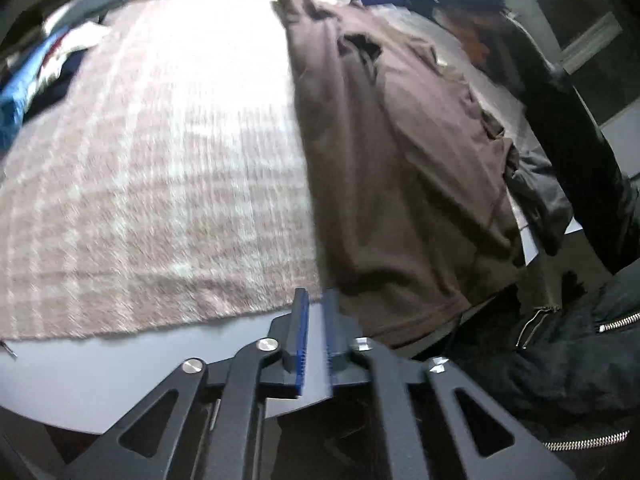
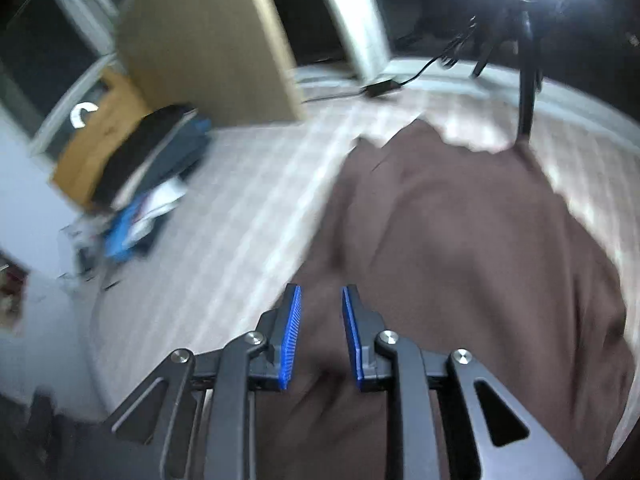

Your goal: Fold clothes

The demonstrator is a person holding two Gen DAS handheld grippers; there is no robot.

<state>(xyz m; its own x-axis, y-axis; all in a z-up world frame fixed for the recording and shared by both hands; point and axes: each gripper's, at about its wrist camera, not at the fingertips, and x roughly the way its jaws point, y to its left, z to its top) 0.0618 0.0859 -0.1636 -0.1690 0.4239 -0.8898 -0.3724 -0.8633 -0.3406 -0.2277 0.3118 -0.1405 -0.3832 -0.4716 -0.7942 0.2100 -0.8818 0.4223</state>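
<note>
Brown garment (image 1: 400, 168) spread lengthwise on the checked blanket (image 1: 160, 168), toward its right side in the left wrist view. One long edge doubled over along the middle; surface creased, a small bunched patch near the upper half. Hem end draped at the near edge of the blanket, close to the person's dark jacket (image 1: 560, 360).

Left gripper (image 1: 316, 344): blue pads slightly parted, nothing between them. Positioned over the pale table edge (image 1: 100, 368) just beside the garment's hem corner, not touching cloth.

Right gripper (image 2: 320, 340): pads parted by a clear gap, empty. Positioned above the garment (image 2: 460, 260), with brown cloth visible through the gap but apparently lying below the pads rather than clamped.

Progress, as judged: one lengthwise fold in place; garment released by both tools. Remaining: probably a second lengthwise fold or a crosswise fold to bring collar end and hem end together, then smoothing of creases. Exact garment type not discernible owing to motion blur.

Other items: stack of folded clothes (image 2: 152, 160) at the far left of the blanket, well apart from the brown garment; cardboard box (image 2: 100, 128) beside that stack. Further loose clothes to be folded: cannot tell from these views.
</note>
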